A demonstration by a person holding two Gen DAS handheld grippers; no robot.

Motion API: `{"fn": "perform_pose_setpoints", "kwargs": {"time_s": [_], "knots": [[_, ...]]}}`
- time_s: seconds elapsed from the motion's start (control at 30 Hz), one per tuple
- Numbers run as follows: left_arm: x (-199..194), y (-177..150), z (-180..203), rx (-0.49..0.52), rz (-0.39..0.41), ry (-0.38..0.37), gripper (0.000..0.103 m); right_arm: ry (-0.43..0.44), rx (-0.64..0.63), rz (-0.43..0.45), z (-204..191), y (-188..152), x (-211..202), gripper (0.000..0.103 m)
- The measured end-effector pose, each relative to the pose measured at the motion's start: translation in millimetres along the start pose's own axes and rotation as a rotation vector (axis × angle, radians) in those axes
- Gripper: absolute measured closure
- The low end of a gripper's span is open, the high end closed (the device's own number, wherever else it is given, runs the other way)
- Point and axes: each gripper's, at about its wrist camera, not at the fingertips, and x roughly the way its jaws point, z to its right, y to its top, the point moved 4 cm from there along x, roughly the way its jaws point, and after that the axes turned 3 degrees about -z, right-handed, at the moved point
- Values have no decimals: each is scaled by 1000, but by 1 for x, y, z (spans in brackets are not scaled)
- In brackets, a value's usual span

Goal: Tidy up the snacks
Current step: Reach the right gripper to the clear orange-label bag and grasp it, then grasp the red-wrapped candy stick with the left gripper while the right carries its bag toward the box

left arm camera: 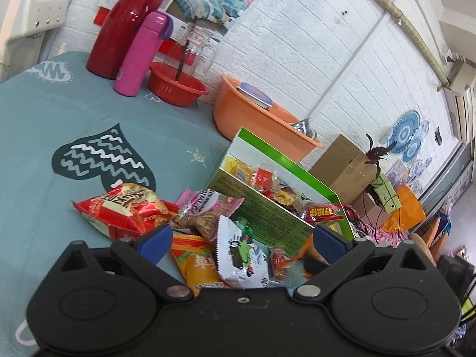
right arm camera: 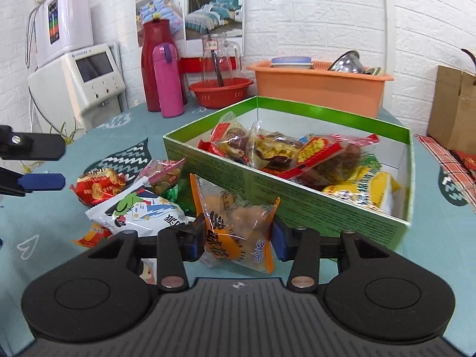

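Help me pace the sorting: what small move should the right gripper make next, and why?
Probably finish closing on the orange-edged snack bag, then lift it. The right gripper straddles it, and the green box stands just behind.

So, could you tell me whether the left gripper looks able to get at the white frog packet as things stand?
Probably yes. The left gripper is open, and the white frog packet lies on top of the pile right between its fingers, with nothing covering it.
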Motion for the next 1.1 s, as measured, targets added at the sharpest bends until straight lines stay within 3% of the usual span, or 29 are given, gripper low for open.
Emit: {"fn": "perform_pose_setpoints", "kwargs": {"time_s": [0.23,0.4,0.5,0.6,0.87,0.97,1.03,1.07,1.1], "knots": [[22,-7,43,104,-56,-61,0,-45,100,93,34,-6,-58,27],[69,-21,90,249,-126,-76,0,-98,138,117,58,-15,-83,26],[110,-31,101,334,-179,1,0,-108,152,119,68,-21,-92,26],[136,-40,99,372,-215,87,15,-108,159,124,75,-26,-98,25],[160,-50,100,463,-239,164,15,-86,188,119,86,-33,-96,25],[169,-55,100,535,-245,220,20,-75,189,119,86,-34,-96,25],[174,-59,101,569,-245,234,17,-72,192,122,86,-35,-97,25],[174,-59,100,555,-254,215,20,-71,193,125,87,-35,-98,25],[172,-58,101,555,-263,210,35,-70,195,126,87,-35,-98,25]]}}
